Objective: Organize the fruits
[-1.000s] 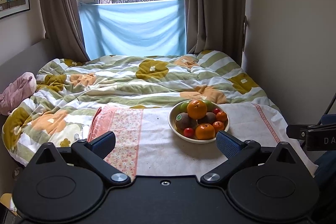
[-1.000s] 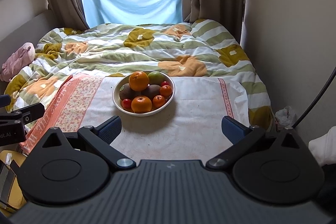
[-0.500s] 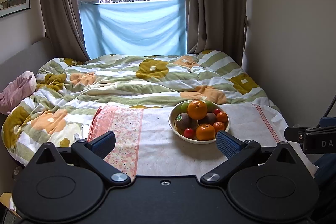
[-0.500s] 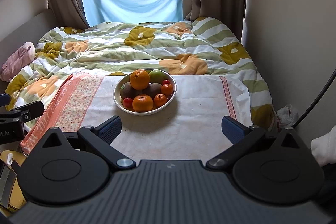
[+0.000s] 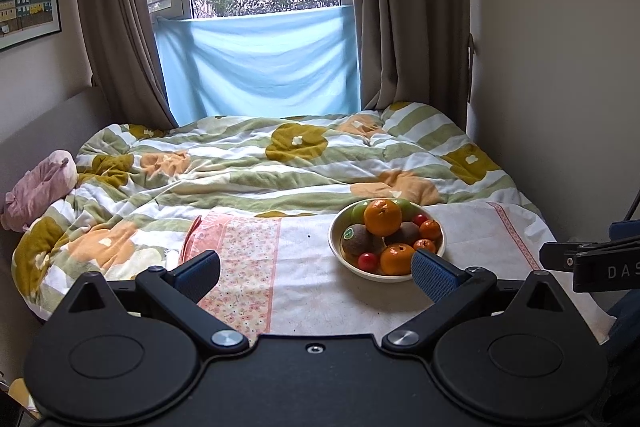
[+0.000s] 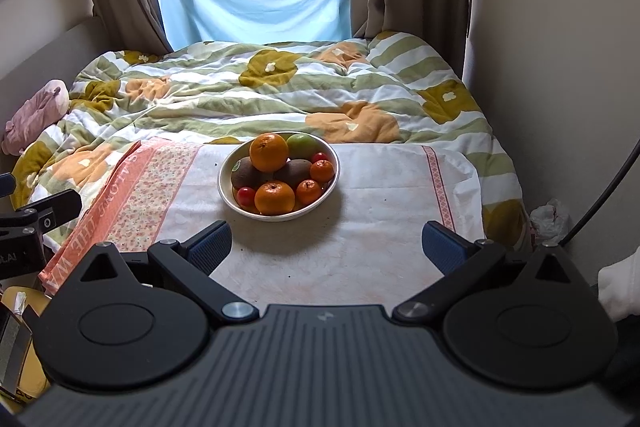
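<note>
My left gripper (image 5: 316, 269) and right gripper (image 6: 326, 241) are both spread wide, holding nothing. Ahead, every fruit I see sits piled in the white bowl (image 6: 228, 195) on the cloth-covered worktop (image 6: 380, 227): gathered there, or waiting to be sorted.

Fruits (image 6: 276, 175) heaped in white bowl (image 6: 227, 195), perhaps kiwis.

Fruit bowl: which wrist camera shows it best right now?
The right wrist view: the fruit bowl sits near centre, whole rim clear between the open fingers. In the left wrist view the bowl lies off to the right, its near rim partly hidden by one finger.
</note>
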{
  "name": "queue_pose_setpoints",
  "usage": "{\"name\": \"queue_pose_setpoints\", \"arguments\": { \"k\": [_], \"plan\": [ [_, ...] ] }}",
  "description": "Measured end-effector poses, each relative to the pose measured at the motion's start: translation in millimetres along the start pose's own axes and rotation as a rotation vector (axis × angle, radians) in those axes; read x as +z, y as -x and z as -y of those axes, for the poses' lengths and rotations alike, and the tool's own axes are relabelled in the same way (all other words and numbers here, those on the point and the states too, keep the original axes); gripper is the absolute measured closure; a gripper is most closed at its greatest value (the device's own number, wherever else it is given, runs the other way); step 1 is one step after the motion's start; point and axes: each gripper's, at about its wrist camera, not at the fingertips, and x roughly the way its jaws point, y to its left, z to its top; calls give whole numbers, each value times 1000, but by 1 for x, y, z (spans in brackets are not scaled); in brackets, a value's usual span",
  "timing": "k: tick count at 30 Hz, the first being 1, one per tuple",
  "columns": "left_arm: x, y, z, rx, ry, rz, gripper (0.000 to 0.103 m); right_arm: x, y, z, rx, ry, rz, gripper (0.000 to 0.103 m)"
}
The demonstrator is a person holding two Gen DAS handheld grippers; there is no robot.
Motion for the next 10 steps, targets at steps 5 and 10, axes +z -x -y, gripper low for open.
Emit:
{"name": "queue_pose_setpoints", "arguments": {
  "k": [5, 10],
  "plan": [
    [2, -1, 0, 19, -13, 18, 0, 0, -1, -1, 1, 1, -1, 0],
    [3, -8, -6, -7, 11, -6, 0, 0, -1, -1, 0, 0, -4, 0]
  ]
}}
